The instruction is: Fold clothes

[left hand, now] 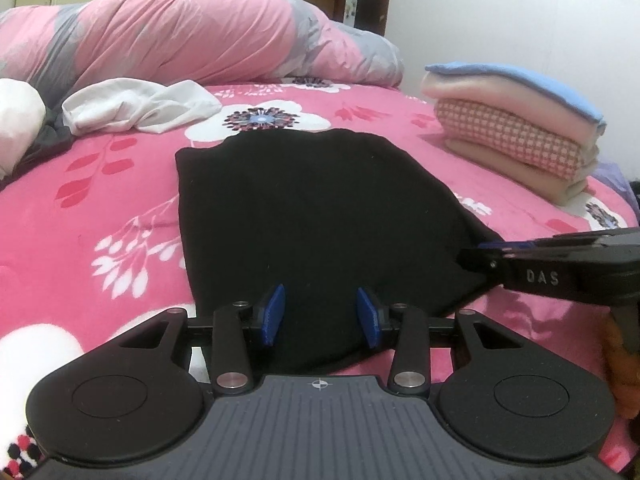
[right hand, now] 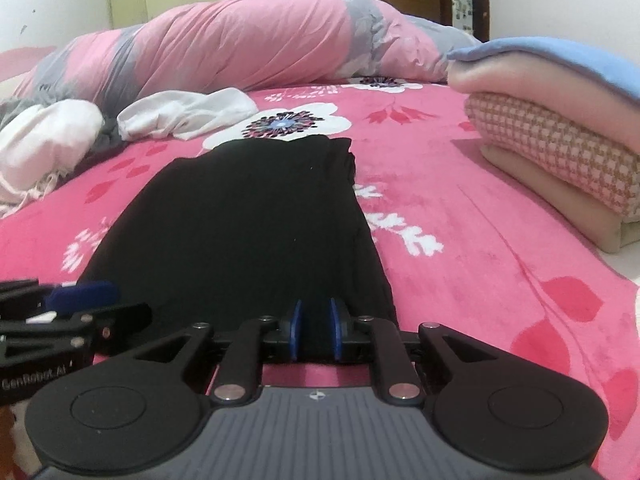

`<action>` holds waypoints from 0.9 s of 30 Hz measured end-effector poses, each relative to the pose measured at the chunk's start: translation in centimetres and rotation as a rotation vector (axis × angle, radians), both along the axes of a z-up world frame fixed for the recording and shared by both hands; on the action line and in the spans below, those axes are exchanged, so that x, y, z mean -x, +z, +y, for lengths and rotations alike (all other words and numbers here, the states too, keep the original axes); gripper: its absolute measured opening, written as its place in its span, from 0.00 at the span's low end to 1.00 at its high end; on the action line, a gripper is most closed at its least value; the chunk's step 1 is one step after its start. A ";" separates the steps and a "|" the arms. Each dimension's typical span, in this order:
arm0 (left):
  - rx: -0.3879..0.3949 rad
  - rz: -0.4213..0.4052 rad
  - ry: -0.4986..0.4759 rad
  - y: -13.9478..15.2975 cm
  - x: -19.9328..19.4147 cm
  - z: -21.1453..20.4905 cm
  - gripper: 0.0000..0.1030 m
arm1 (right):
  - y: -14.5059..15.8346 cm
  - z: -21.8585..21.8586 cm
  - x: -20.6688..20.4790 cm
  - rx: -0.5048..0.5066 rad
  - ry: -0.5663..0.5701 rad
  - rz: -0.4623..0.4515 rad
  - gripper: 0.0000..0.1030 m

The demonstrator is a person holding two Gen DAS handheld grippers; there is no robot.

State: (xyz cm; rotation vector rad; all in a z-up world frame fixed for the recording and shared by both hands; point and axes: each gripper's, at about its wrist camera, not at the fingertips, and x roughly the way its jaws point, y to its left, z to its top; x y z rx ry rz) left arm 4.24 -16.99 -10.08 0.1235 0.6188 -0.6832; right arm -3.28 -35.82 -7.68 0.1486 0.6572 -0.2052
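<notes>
- Nearest the lens: blue pads of the left gripper (left hand: pixel 320 316), jaws partly open, poised over the near hem of the black garment (left hand: pixel 316 216); no cloth pinched between them, contact with the fabric below not clear.
- Black garment spread flat on the pink floral bedspread (left hand: pixel 120 184), long axis running away from the cameras, already narrowed to a strip, far end bunched slightly near the white flower print.
- Right gripper (right hand: pixel 316 330) at the garment's near right corner, jaws narrow with dark cloth showing in the gap; whether the pads actually press on it, cannot tell.
- Judged step: taking the near edge at two points for a fold away toward the far end.
- To do it well: grip both layers at the hem, not just the top one; keep the two grippers level and equally spaced from the side edges; lift only enough to clear the cloth, carry straight forward, lay the hem onto the far edge without dragging the strip askew.
- Left jaws need closing before any lift.
- Stack of folded clothes (right hand: pixel 560 136) well off to the right, topped in blue; unfolded white garment (left hand: pixel 136 108) beyond on the left, near the rolled pink and grey duvet (left hand: pixel 192 32).
</notes>
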 end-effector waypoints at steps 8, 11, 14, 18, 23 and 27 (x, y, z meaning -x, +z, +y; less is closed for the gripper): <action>-0.023 0.024 0.016 0.3 0.0 -0.3 0.40 | -0.1 -0.7 0.5 -0.054 0.010 -0.009 0.17; -0.031 0.026 0.021 0.4 0.1 -0.4 0.40 | -0.1 -1.0 0.6 -0.071 0.010 -0.015 0.17; -0.036 0.031 0.027 0.5 0.0 -0.5 0.41 | -0.2 -0.9 0.8 -0.066 0.011 -0.021 0.17; -0.043 0.029 0.030 0.5 0.2 -0.6 0.41 | -0.3 -1.1 0.9 -0.080 0.010 -0.030 0.17; -0.048 0.030 0.035 0.5 0.2 -0.7 0.41 | -0.4 -1.3 0.9 -0.092 0.011 -0.036 0.18; -0.050 0.030 0.038 0.5 0.4 -0.6 0.41 | -0.4 -1.3 0.9 -0.093 0.011 -0.039 0.18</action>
